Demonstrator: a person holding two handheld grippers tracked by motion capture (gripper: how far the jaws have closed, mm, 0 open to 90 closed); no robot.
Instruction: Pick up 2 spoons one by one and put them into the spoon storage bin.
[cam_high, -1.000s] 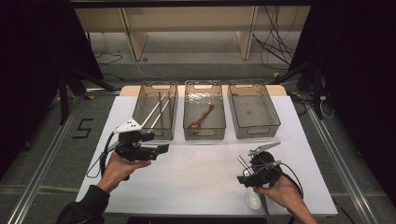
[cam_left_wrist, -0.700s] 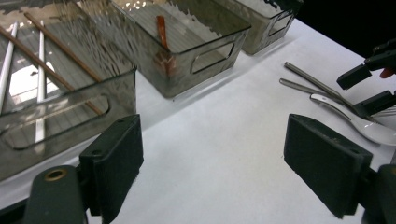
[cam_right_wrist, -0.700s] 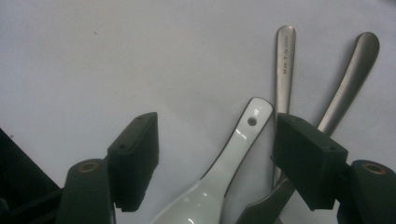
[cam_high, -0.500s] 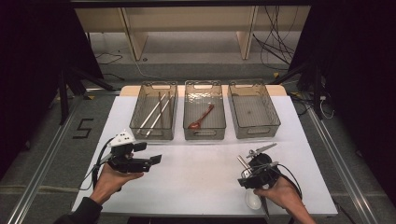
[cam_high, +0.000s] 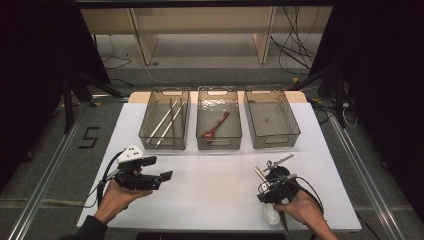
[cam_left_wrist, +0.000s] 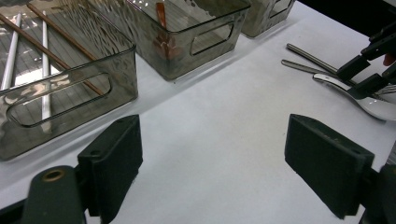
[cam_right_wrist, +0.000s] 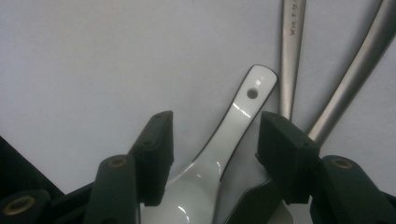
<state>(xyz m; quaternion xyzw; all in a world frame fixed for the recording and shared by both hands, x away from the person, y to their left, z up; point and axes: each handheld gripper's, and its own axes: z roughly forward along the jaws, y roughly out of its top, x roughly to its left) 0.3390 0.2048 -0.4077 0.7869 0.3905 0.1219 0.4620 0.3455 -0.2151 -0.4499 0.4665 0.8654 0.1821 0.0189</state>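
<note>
White spoon (cam_high: 271, 215) is lying on the table (cam_high: 215, 200) under the right hand-held gripper (cam_high: 270, 189) in the high view. Left hand-held gripper (cam_left_wrist: 212, 172) is hovering, jaws apart. Right hand-held gripper (cam_right_wrist: 212, 154) is closing around the spoon's handle, not yet pressing.

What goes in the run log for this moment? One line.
right gripper: closing around white spoon, pads apart from it | left gripper: open, above table | metal utensils: beside spoon

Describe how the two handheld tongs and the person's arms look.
Both tongs, left and right, are black with two flat rectangular jaws and brass-coloured pivot pins. The left carries a pale three-cornered plate. A black cable trails from each. A dark sleeve covers the left forearm.
</note>
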